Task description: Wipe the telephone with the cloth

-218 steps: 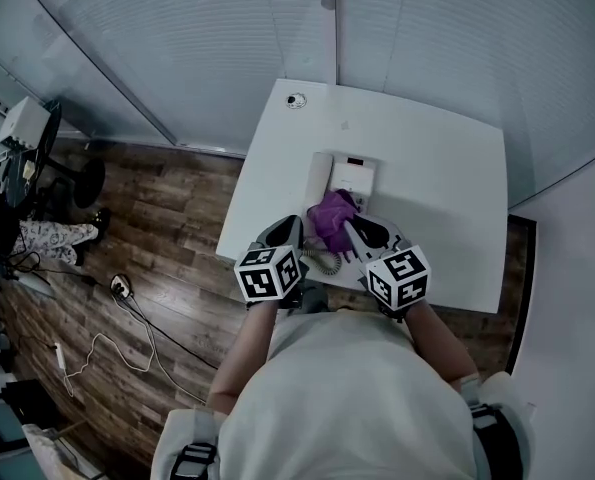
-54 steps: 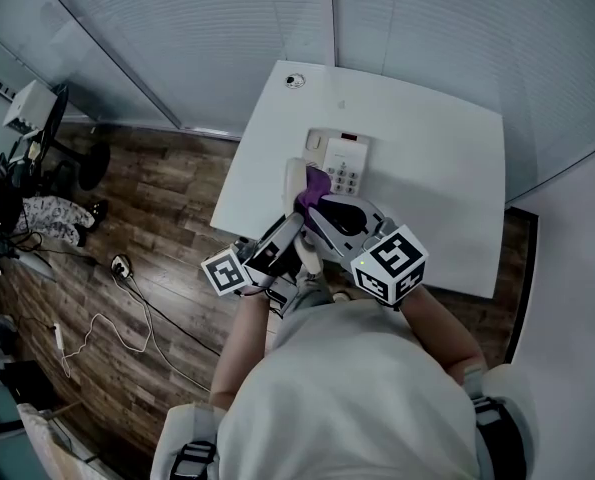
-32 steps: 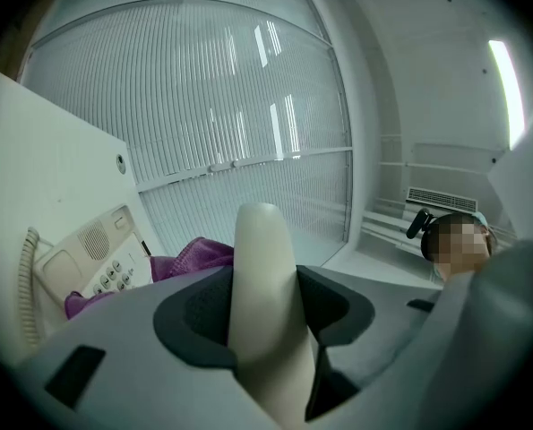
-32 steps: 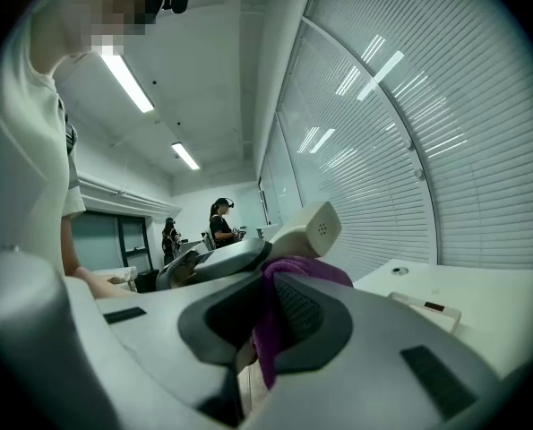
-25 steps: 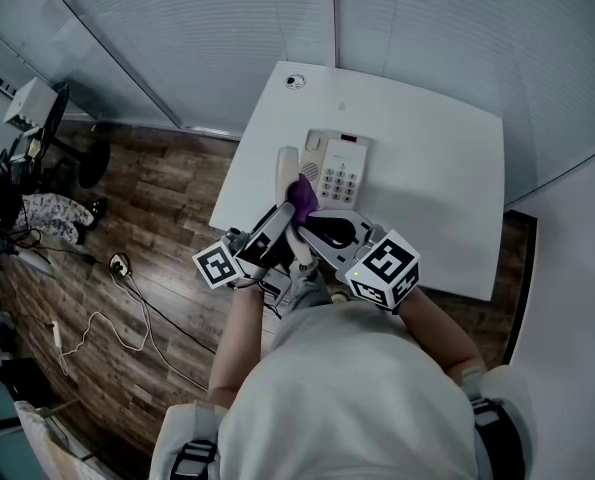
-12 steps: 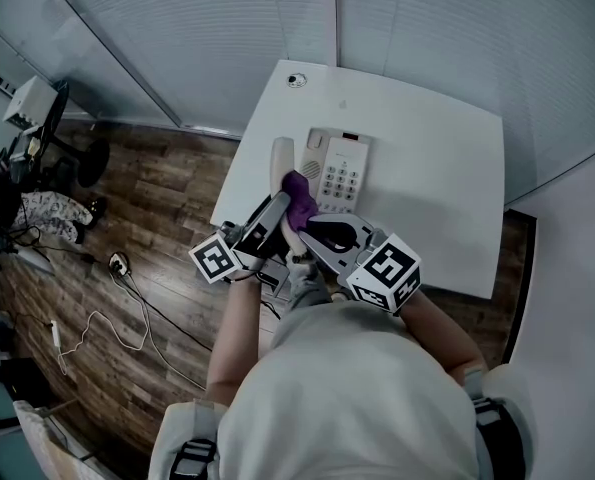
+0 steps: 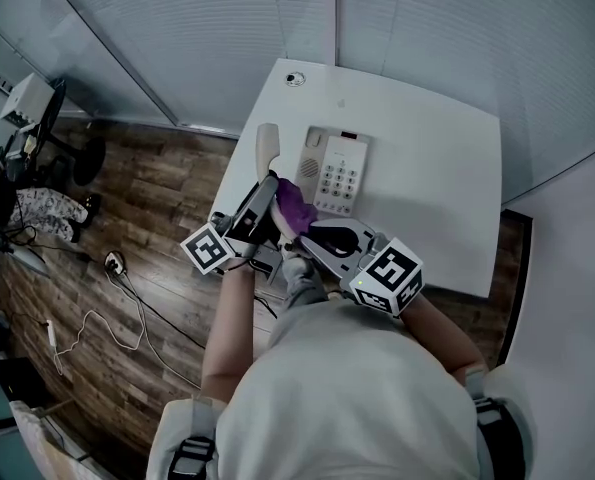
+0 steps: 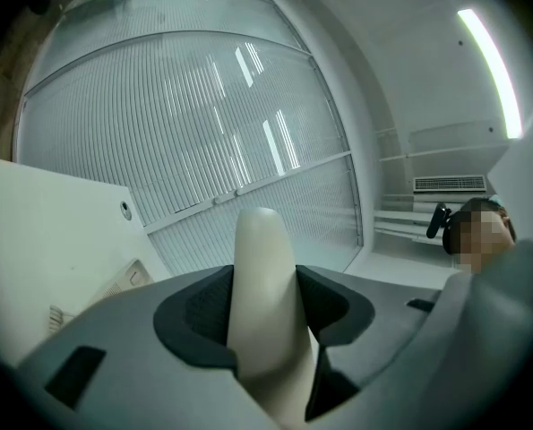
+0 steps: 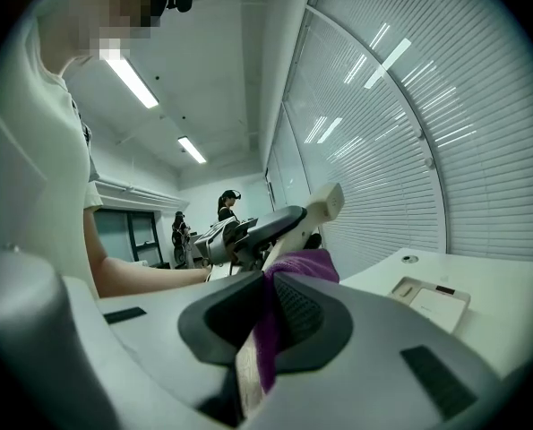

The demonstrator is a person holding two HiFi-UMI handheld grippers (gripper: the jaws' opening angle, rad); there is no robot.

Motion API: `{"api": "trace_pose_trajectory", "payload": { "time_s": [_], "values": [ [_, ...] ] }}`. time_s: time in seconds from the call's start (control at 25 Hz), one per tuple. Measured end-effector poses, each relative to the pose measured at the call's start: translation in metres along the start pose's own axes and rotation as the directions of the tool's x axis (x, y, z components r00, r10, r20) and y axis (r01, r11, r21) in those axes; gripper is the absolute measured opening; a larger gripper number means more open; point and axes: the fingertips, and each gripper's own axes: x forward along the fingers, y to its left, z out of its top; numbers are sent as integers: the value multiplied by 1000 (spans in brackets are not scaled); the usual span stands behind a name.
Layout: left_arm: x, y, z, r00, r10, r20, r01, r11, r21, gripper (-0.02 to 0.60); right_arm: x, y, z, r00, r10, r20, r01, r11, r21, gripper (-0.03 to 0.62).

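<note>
**Handset off its base, cloth at its side**

The handset (image 8: pixel 260 267) is clamped between the jaws of the left gripper (image 7: pixel 265 190), and its rounded end sticks out past the fingertips. The right gripper (image 9: pixel 268 305) is closed on the purple cloth (image 9: pixel 304 263), which it holds just beside the left gripper's jaws, near the handset's lower part. The telephone base (image 7: pixel 337 168) lies on the white table (image 7: pixel 432 203), just beyond both grippers.
</note>
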Motion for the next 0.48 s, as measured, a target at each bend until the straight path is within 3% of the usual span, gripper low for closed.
{"api": "trace_pose_trajectory", "payload": {
  "time_s": [0.48],
  "values": [
    [8,-7,12,1000,-4,10,4,999,34,222,-9,0,-11,1000,-15,-22,16,1000,25,48]
  ]
}}
